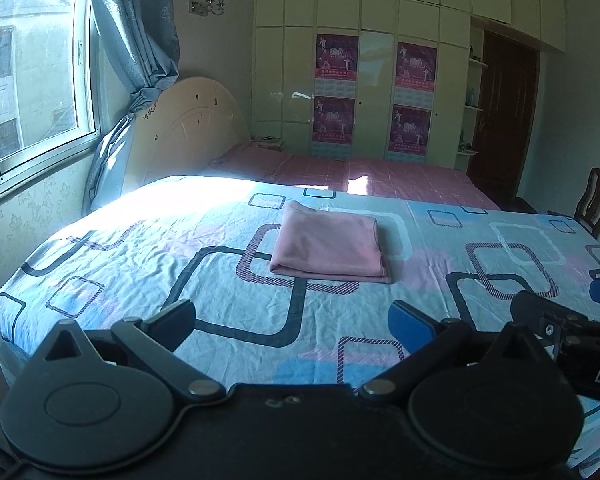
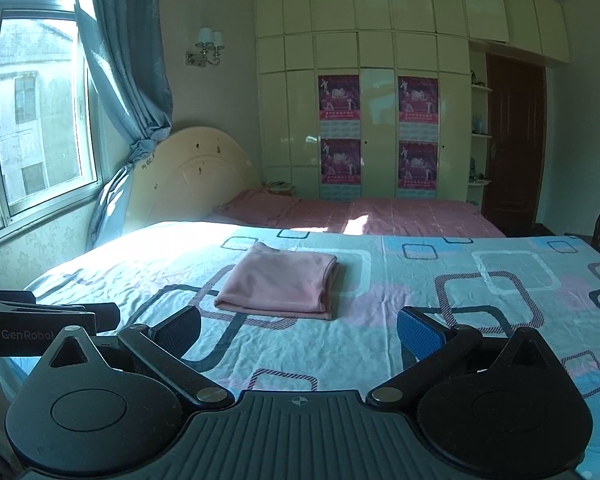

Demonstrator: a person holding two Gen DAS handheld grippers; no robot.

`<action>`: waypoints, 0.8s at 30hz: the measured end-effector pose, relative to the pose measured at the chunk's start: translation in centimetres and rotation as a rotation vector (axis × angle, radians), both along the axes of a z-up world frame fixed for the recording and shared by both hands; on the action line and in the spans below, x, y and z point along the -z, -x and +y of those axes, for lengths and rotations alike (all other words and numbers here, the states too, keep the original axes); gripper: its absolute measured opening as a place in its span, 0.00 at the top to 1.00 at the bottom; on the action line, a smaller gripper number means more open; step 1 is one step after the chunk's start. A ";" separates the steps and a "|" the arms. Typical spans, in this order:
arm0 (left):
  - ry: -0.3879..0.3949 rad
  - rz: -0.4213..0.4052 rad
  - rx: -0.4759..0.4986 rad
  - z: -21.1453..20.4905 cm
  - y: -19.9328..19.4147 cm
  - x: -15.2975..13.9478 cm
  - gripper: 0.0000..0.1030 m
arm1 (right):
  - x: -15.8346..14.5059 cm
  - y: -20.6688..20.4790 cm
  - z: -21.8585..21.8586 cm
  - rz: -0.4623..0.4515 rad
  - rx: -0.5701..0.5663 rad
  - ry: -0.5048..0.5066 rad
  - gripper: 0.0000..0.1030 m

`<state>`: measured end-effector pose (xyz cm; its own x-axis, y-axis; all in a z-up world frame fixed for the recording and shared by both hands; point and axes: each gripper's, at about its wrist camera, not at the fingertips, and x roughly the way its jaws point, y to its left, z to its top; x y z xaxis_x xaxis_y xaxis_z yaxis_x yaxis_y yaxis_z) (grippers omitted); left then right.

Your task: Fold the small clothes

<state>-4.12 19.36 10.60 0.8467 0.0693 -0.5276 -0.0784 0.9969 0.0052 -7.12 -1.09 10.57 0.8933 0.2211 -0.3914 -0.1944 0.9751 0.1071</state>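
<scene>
Both wrist cameras sit low over the near edge of the patterned bedsheet, looking forward along their own spread fingers toward the wardrobe at 12 o'clock. The left view sits slightly nearer the folded pink cloth; the right view stands just beside it at 3 o'clock. Both share the cloth, window at 10 o'clock, headboard and door.

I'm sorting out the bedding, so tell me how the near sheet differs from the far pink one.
The near sheet is light blue with rounded squares in dark, white and pink; the far sheet is pink with thin pale lines. The near sheet carries a folded pink cloth; the far sheet shows no clothes. The near sheet looks creased, the far sheet smoother. Both lie spread flat and catch sun from the window.
</scene>
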 end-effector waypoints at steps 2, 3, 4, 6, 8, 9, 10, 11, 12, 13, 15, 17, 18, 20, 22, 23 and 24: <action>0.003 -0.004 -0.001 0.2 0.0 -0.1 0.00 | 0.0 -0.1 0.1 -0.001 0.001 0.000 0.00; 0.003 -0.005 -0.001 0.3 0.1 -0.1 0.00 | 0.0 -0.1 0.0 -0.003 0.001 0.002 0.00; 0.003 -0.006 0.000 0.3 0.1 -0.2 0.00 | 0.1 -0.2 0.0 -0.005 0.005 0.004 0.00; 0.001 -0.010 0.002 0.4 0.2 -0.2 0.00 | 0.2 -0.3 -0.1 -0.006 0.014 0.003 0.00; -0.003 -0.013 0.002 0.4 0.2 -0.3 0.00 | 0.3 -0.6 -0.3 0.002 0.021 0.000 0.00; -0.005 -0.013 0.002 0.4 0.2 -0.3 0.00 | 0.3 -0.7 -0.4 0.004 0.022 -0.004 0.00; -0.005 -0.012 0.002 0.4 0.1 -0.2 0.00 | 0.3 -0.8 -0.4 0.005 0.024 -0.005 0.00; -0.003 -0.010 0.002 0.4 0.1 -0.2 0.00 | 0.3 -0.8 -0.4 0.006 0.025 -0.004 0.00; -0.002 -0.009 0.002 0.4 0.1 -0.2 0.00 | 0.4 -0.9 -0.5 0.006 0.025 -0.003 0.00; 0.000 -0.008 0.002 0.4 0.1 -0.2 0.00 | 0.4 -0.9 -0.5 0.006 0.026 0.000 0.00; -0.004 -0.010 -0.002 0.5 0.2 -0.2 0.00 | 0.5 -1.0 -0.4 0.007 0.028 0.004 0.00; -0.006 -0.014 -0.007 0.5 0.2 -0.2 0.00 | 0.7 -1.0 -0.5 0.010 0.031 0.004 0.00; -0.004 -0.014 -0.010 0.6 0.2 -0.2 0.00 | 0.7 -1.1 -0.6 0.012 0.032 0.003 0.00; 0.000 -0.012 -0.011 0.7 0.1 -0.2 0.00 | 0.8 -1.2 -0.7 0.017 0.031 -0.003 0.00; 0.001 -0.011 -0.012 0.6 0.1 -0.2 0.00 | 0.8 -1.2 -0.8 0.016 0.029 -0.005 0.00; 0.000 -0.011 -0.011 0.7 0.1 -0.2 0.00 | 0.8 -1.2 -0.8 0.015 0.029 -0.005 0.00; 0.000 -0.012 -0.010 0.7 0.1 -0.2 0.00 | 0.8 -1.3 -0.9 0.015 0.029 -0.005 0.00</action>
<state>-4.22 20.03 10.77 0.8521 0.0778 -0.5176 -0.0886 0.9961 0.0039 -5.83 -1.96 9.74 0.8932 0.1973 -0.4041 -0.1644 0.9797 0.1150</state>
